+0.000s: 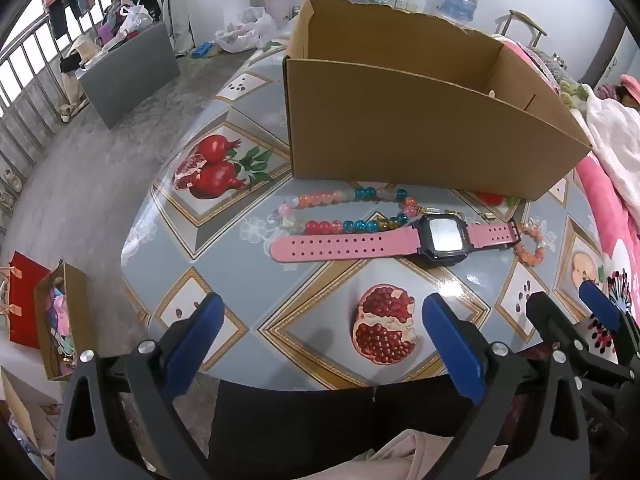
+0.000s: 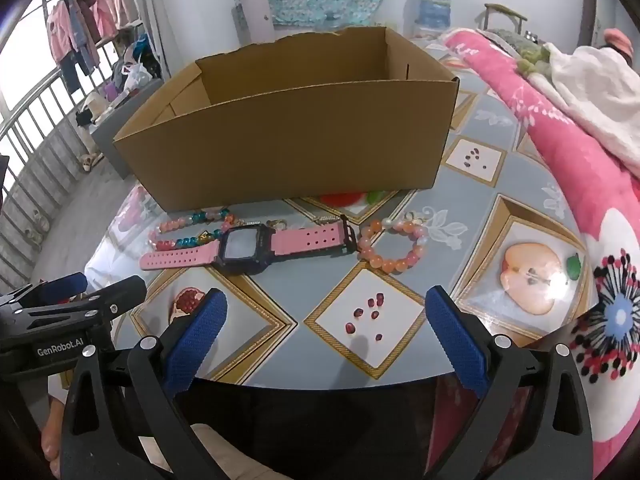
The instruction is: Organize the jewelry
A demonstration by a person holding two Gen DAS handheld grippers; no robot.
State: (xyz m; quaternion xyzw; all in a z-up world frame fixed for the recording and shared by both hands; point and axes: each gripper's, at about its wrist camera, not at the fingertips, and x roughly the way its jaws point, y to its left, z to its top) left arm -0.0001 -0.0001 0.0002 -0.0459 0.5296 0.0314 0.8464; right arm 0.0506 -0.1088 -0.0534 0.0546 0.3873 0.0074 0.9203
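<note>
Step in hand: approach, nothing gripped. Left tongs (image 1: 320, 344) and right tongs (image 2: 326, 344) are spread wide above the surface (image 2: 476, 196). The pink watch (image 2: 248, 250) and 2 bead bracelets (image 2: 394, 250) lie before the open cardboard box (image 2: 288, 140). Next move likely: lower 1 pair over an item and pinch.

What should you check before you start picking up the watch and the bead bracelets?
1. Left gripper open and empty: ok.
2. Right gripper open and empty: ok.
3. Cardboard box open on top: ok.
4. Pink watch lying flat in the open: ok.
5. Orange bracelet clear of the watch: cannot tell, it sits right at the buckle.
6. Multicolour bracelet free of the watch: not ok, the watch overlaps it.
</note>
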